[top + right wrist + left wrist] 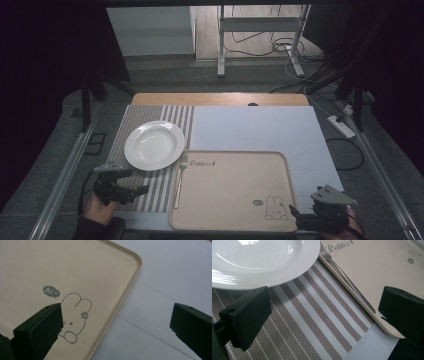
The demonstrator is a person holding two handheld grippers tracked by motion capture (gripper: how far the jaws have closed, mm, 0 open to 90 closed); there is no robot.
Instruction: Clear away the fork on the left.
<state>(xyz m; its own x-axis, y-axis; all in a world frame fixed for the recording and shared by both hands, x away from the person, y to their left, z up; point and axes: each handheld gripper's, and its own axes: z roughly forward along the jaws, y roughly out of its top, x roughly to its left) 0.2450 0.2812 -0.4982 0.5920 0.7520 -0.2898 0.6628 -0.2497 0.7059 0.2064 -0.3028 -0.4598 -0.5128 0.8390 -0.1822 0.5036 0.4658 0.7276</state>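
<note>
- Right now I have the left gripper point(131, 181) low over the striped mat point(150, 192) near the table's front-left corner, jaws spread wide with nothing between them.
- Nearest to it is the plate point(154, 145): white, round, glossy, with a broad rim and a shallow well, empty, lying flat on the mat toward the table's left edge.
- Just right of the plate a fork point(179, 181) lies along the tray's left edge, tines toward the far side.
- My right gripper point(296, 214) sits at the tray's point(225, 190) front-right corner, jaws also wide apart and holding nothing.
- Beige with rounded corners and a raised lip, the tray lies on a pale sheet point(250, 127) at the table's front edge.
- From the high view I get the whole layout, mat, sheet and the wooden far edge of the table.
- From the left gripper view I see the plate's rim point(312, 255) overhanging the mat's weave, and the fork handle point(352, 286) resting on the tray lip.
- From the right gripper view I can read the rabbit drawing point(75, 315) and its "hi~" bubble point(51, 291), and I see one jaw over the tray and the other over the sheet.
</note>
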